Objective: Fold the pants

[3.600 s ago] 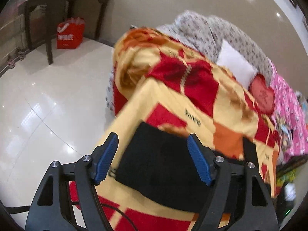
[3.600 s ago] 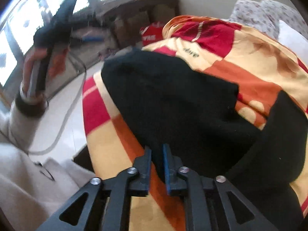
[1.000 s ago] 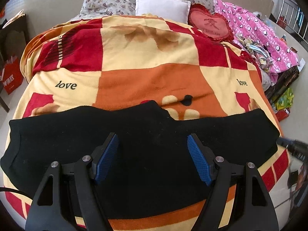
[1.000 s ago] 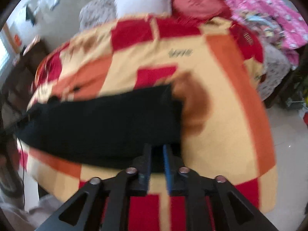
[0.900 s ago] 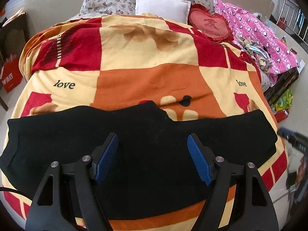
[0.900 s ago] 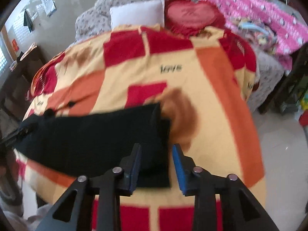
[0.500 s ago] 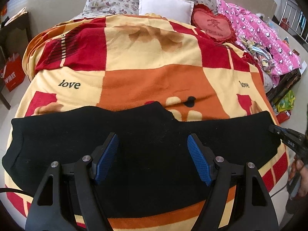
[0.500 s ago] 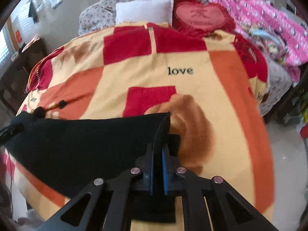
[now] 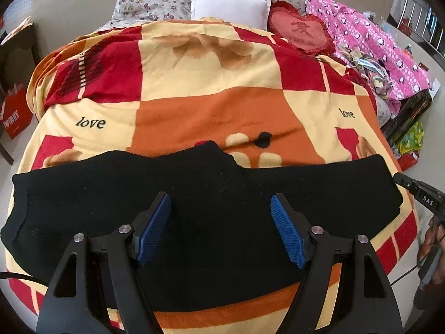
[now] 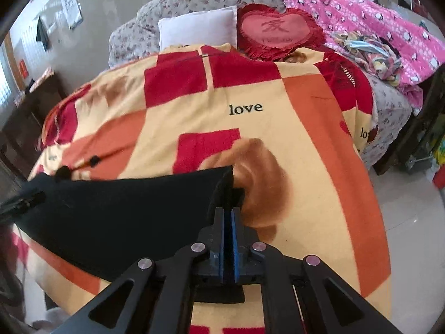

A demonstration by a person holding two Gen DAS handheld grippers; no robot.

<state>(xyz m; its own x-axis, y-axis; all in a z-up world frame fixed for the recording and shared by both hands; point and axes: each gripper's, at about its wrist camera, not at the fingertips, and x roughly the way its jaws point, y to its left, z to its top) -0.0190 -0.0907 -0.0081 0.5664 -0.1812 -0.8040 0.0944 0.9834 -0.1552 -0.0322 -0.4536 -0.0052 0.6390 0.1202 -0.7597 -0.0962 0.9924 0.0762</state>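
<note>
Blanket, pants between right jaws

Both wrist views close over the bed's foot, headboard-facing, sharing pants and blanket.

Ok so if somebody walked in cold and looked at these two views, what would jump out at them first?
Probably the black pants, a dark band stretched across the near end of the loud red, orange and cream blanket printed with "love". Next, the right gripper, shut on the pants' right end, while the left gripper hangs open over their middle. At the head of the bed, a red heart cushion sits beside a white pillow.
</note>
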